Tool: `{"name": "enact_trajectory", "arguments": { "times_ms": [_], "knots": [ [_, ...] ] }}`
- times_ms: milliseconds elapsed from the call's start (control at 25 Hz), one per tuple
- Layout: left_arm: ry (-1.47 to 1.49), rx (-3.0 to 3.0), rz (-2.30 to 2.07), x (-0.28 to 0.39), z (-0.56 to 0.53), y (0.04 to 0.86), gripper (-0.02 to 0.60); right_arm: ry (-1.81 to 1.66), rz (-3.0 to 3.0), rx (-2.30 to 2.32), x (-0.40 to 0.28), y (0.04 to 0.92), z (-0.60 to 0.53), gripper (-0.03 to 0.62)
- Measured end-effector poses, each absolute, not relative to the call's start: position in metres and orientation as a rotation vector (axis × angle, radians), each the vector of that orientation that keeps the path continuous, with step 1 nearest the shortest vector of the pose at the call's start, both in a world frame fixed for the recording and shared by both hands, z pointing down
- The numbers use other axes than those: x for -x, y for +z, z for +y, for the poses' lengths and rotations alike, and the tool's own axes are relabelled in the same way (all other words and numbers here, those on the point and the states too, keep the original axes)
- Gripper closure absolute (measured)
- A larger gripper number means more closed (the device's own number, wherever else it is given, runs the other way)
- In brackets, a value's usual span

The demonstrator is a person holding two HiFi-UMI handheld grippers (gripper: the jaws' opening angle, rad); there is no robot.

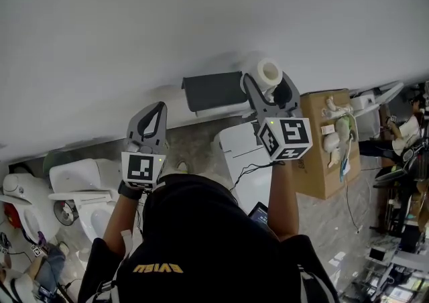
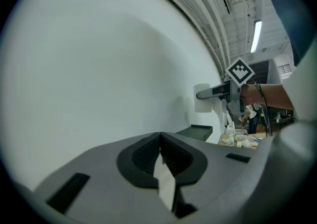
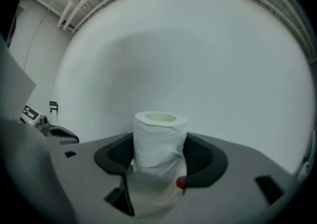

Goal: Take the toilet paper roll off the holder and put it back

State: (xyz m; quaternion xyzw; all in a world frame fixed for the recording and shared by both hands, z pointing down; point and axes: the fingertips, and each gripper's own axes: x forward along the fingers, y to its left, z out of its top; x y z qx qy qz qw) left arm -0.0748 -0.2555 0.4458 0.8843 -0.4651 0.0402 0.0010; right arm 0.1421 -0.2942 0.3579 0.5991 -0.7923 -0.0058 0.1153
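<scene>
Head view shows the right gripper (image 1: pixel 269 87) at about 1 o'clock from the person's dark shirt (image 1: pixel 201 241). Its jaws are clamped on the toilet paper roll (image 1: pixel 267 71), close to the white wall (image 1: pixel 201 20). The roll sits at 2 o'clock from the dark holder (image 1: pixel 213 91), which is fixed to that wall. It is off the holder and just beside its right end.

In the right gripper view the roll (image 3: pixel 159 139) stands upright between the two dark pads, hollow core upward. Both pads press its sides, and loose paper is bunched low in the grip.

The left gripper (image 1: pixel 157 108) hovers at 11 o'clock from the shirt, well apart from the roll. In its own view the jaws are closed tip to tip with nothing between them. At 2 o'clock in that view, the roll (image 2: pixel 202 100) hangs above the holder's flat dark tray (image 2: pixel 196 131) and is not touching it.

A cardboard box (image 1: pixel 320 167) stands at 4 o'clock from the right gripper. Several small pale things (image 1: pixel 332 131) lie on its top, too small to identify. A white toilet (image 1: pixel 84 194) stands at 8 o'clock from the left gripper, and a white cabinet-like unit (image 1: pixel 241 154) stands between the two arms.
</scene>
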Motion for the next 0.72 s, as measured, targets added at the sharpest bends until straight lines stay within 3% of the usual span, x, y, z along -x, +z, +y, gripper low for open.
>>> {"name": "enact_trajectory", "arguments": {
  "times_ms": [720],
  "knots": [
    [0.138, -2.760, -1.492, 0.073, -0.254, 0.445, 0.571, 0.037, -2.414, -1.601, -0.099, 0.400, -0.304, 0.304]
  ]
}}
